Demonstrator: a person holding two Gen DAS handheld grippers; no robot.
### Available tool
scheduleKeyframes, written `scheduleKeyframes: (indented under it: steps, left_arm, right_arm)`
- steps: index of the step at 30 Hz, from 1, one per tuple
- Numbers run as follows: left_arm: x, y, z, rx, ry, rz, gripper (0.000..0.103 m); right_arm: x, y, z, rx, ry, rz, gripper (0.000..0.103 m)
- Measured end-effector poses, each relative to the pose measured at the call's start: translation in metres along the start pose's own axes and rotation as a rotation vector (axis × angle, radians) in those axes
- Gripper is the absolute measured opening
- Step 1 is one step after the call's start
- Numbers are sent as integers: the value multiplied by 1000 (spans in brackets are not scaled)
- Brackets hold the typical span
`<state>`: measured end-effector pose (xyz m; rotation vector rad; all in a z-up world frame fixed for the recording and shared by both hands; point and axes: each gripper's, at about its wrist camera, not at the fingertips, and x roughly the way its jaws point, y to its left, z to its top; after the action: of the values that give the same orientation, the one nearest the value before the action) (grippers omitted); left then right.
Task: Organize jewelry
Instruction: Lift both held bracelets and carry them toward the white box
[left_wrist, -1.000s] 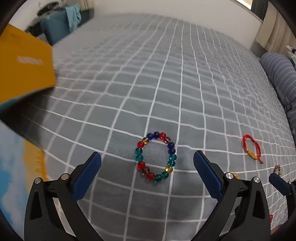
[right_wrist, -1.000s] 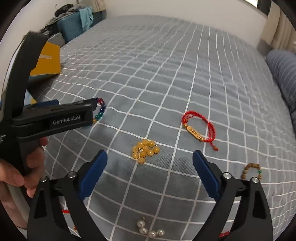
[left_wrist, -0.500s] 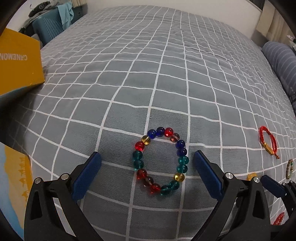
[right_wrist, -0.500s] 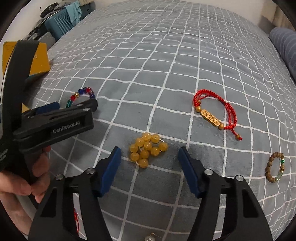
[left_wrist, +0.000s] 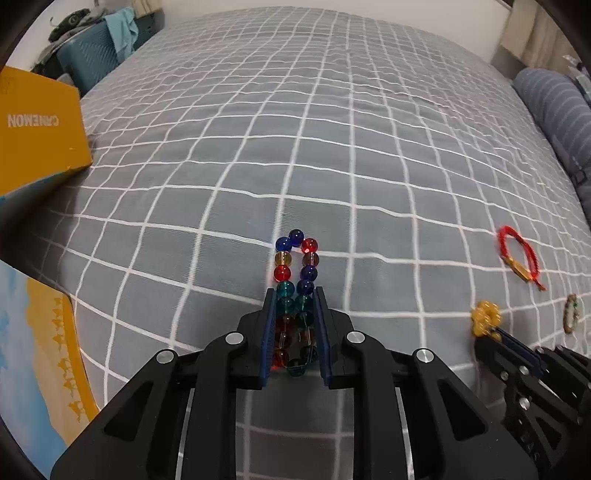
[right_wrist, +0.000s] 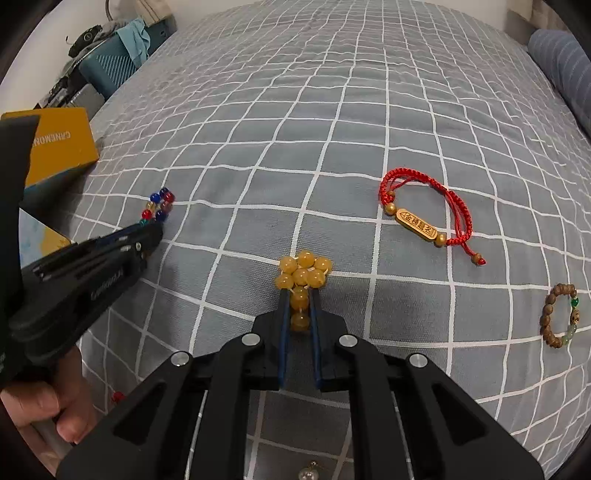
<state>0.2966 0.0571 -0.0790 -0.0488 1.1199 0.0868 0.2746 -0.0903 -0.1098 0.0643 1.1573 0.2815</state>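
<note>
Both tongs have just closed. The left gripper (left_wrist: 295, 317) clamps the multicoloured glass-bead bracelet (left_wrist: 295, 280) at centre frame; the right gripper (right_wrist: 299, 314) pinches the amber bead bracelet (right_wrist: 303, 275). Red cord bracelet (right_wrist: 424, 218) and wooden bead bracelet (right_wrist: 559, 315), at right, lie unsorted on the checked bedspread (right_wrist: 295, 129).

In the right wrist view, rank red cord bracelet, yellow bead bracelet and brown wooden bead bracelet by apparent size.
1. red cord bracelet
2. yellow bead bracelet, bunched and partly hidden between the fingers
3. brown wooden bead bracelet; fisheye edge makes this unsure
</note>
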Motion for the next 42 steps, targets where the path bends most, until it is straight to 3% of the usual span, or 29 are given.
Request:
scheduleKeyframes:
  steps: [6, 7, 17, 42]
  left_arm:
    - [-14, -6, -3, 14, -19, -31, 19]
    - [-16, -6, -3, 15, -26, -33, 8]
    - [-26, -5, -7, 19, -45, -35, 9]
    - [-112, -13, -36, 50, -190, -98, 8]
  right_arm:
    - [-4, 2, 0, 3, -10, -5, 9]
    - [-6, 2, 0, 2, -13, -6, 9]
    - [-16, 1, -2, 11, -41, -15, 9]
    - [-77, 4, -17, 1, -174, -38, 9]
